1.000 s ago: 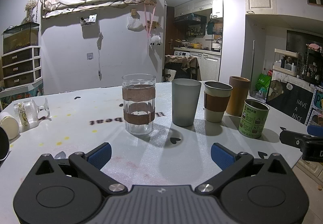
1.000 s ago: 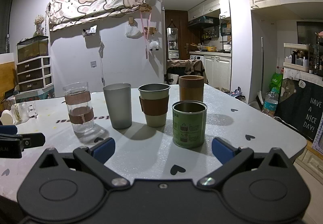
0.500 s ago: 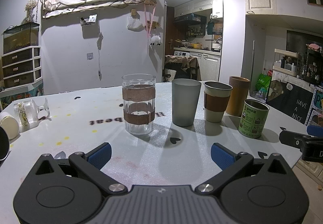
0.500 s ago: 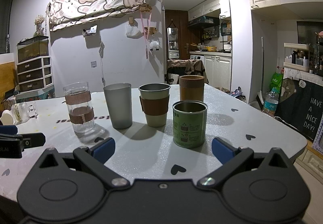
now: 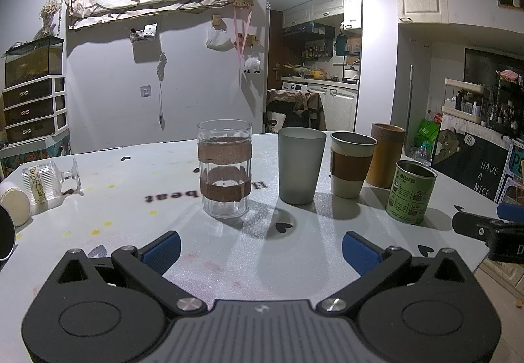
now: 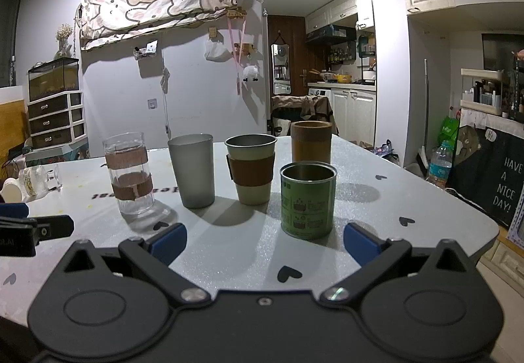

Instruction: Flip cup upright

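Several cups stand upright in a row on the white table: a clear glass with brown bands, a grey tumbler, a cream cup with a brown sleeve, a brown cylinder cup and a green tin. My left gripper is open and empty, in front of the glass and tumbler. My right gripper is open and empty, just in front of the green tin.
A clear glass mug lies on its side at the table's far left, next to a white cup on its side. The table's right edge drops off near the green tin. Each gripper shows at the other view's edge.
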Demonstrator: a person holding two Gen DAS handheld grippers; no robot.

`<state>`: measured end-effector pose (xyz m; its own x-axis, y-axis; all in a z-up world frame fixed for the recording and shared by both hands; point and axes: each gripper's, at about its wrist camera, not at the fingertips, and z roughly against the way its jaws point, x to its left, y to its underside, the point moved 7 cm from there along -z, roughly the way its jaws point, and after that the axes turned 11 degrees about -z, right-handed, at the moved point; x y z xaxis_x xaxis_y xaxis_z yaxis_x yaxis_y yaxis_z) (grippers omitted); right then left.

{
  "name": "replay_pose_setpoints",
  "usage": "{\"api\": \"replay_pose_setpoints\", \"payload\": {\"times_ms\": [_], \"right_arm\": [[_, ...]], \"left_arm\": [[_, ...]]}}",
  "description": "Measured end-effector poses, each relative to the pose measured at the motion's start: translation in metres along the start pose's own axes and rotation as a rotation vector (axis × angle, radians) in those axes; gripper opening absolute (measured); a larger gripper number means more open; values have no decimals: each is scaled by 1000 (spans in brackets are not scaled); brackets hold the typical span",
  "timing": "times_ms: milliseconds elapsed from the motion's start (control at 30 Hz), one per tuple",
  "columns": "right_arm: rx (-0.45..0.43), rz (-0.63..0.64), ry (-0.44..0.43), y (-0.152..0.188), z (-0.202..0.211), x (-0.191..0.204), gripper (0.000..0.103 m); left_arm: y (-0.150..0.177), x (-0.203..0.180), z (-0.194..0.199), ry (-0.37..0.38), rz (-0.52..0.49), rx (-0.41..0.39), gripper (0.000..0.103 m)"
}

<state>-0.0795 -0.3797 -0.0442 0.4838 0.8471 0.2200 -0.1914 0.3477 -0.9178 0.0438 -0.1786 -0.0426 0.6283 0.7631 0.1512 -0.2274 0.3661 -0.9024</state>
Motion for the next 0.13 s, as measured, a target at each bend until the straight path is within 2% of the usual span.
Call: {"api": "replay_pose_setpoints", "payload": {"times_ms": [133], "right_arm": [[-1,0,1,0,0,0,103]], "left_arm": [[0,0,0,-2,1,1,103]]}}
